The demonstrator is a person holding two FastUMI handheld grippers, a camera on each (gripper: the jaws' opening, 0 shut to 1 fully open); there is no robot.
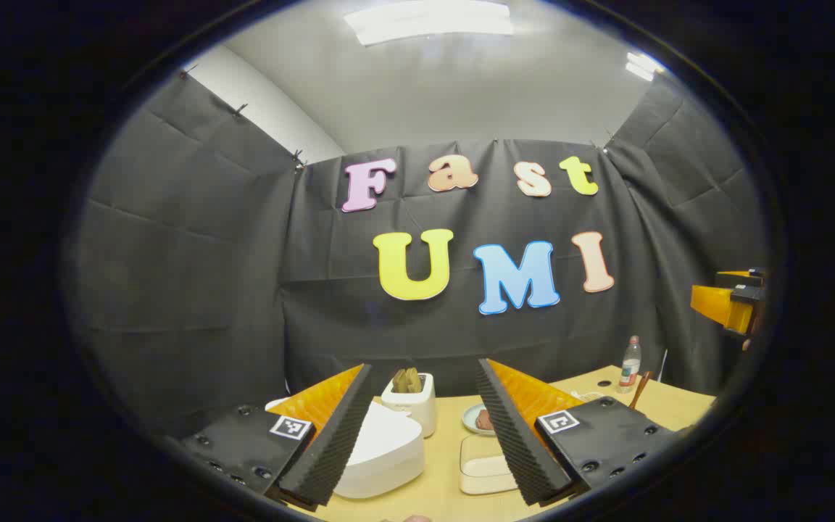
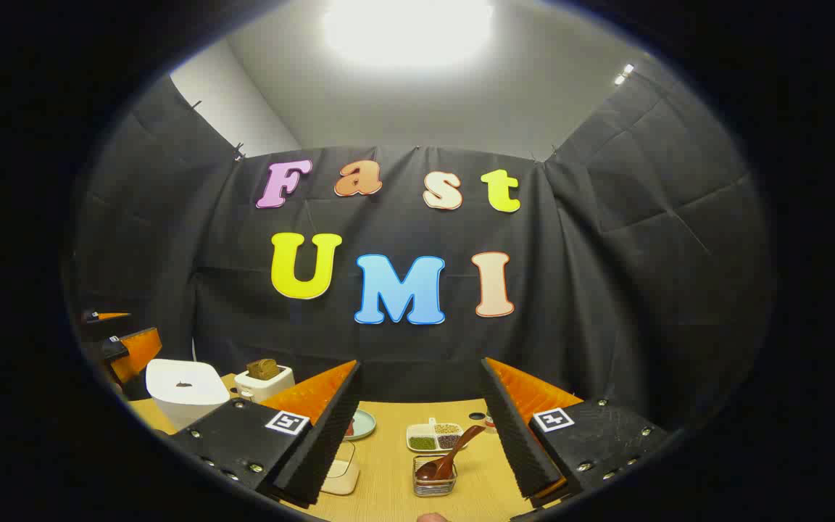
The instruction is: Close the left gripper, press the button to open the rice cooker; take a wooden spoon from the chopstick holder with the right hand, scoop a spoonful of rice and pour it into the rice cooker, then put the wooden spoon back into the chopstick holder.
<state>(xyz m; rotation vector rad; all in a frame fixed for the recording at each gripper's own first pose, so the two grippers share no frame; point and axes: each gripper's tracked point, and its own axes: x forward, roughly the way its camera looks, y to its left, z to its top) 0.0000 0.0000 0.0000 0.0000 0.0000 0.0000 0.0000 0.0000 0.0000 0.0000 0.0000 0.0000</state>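
Left tool (image 1: 425, 428) held above the counter (image 1: 446, 478), fingers spread wide w/ nothing between them. Below and between them in the left gripper view: white rice cooker (image 1: 381, 449), lid down, sitting on the counter at lower left. Just behind it a white toaster (image 1: 412, 402) w/ bread in the slots. To the right of that, a small plate (image 1: 477, 419) w/ something brown on it, and nearer the camera a pale lidded box (image 1: 483, 475). Farther right, a bottle (image 1: 630, 364) near the back wall.

Right tool (image 2: 421, 428) likewise gaping, empty, hovering over the counter. Straight ahead in the right gripper view: wooden spoon (image 2: 450, 453), bowl end down in a small clear holder (image 2: 435, 482) (the chopstick holder, apparently), handle leaning up to the right. Just behind it a divided white tray (image 2: 433, 436) w/ green and brownish grains in separate compartments; which one holds the rice, cannot tell. Same view, far left: rice cooker again, lid shut, toaster just beside it, well apart from the spoon.
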